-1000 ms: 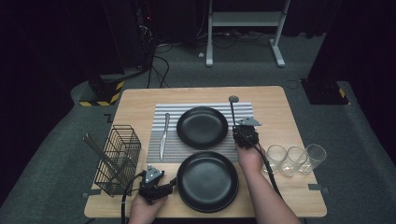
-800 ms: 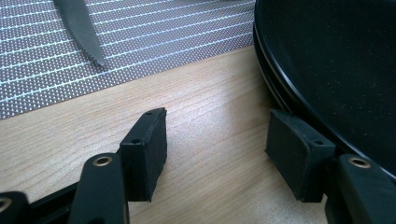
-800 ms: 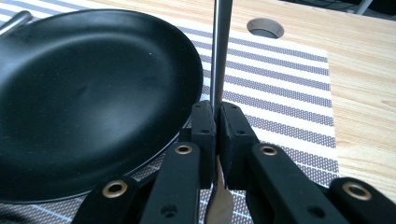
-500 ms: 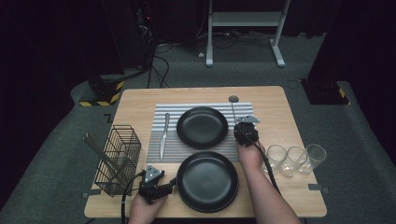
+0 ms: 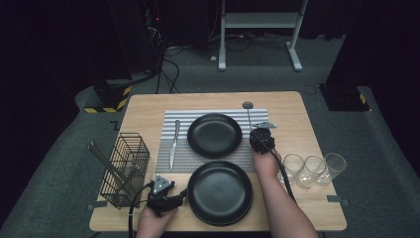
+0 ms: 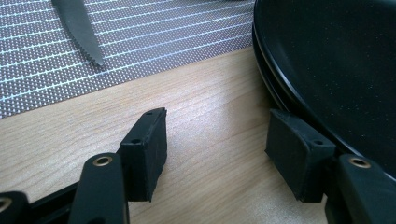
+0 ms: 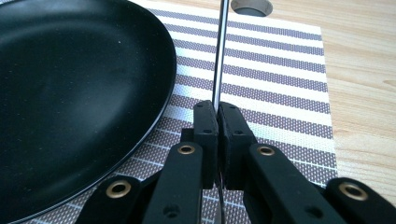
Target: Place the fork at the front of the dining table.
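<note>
spoon [image 7: 219,51] handle clamped in right gripper [image 7: 218,122] fingers; left gripper [image 6: 219,149] fingers spread by near plate [image 6: 336,60].

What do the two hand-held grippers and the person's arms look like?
Both the left gripper and the right gripper are black, each topped by a grey three-cornered plate and trailing a black cable. Their linkages carry brass-coloured rivets, and the rectangular black pads have small holes. The forearms are bare, with no sleeves visible.

Overhead view; two close tool views
</note>
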Motion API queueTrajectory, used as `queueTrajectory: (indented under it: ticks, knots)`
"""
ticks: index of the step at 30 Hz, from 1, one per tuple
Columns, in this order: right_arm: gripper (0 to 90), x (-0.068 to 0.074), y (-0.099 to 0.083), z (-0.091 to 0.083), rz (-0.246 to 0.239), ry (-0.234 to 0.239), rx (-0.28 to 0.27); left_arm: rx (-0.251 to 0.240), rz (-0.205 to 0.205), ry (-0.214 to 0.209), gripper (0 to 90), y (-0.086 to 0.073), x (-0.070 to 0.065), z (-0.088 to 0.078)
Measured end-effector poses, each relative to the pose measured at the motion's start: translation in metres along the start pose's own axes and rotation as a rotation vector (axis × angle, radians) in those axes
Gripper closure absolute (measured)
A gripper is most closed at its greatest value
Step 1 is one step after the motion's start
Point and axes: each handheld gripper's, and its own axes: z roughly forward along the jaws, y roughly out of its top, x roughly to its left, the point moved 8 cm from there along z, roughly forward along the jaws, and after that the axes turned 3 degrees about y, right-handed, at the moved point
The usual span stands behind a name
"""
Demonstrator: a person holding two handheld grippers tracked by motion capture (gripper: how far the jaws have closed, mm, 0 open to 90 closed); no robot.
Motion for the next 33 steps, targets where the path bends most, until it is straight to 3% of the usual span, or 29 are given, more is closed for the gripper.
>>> queueTrajectory:
  ticks: [17,33]
  knots:
    - [86.7,-0.004,-0.004,0.019,0.016,-0.018,0.059,-0.001,-0.003,-0.006,38.5,0.000,0.000,0.000]
    - [86.4,-0.009,-0.007,0.024,0.020,-0.024,0.085,-0.002,-0.009,-0.010,38.5,0.000,0.000,0.000]
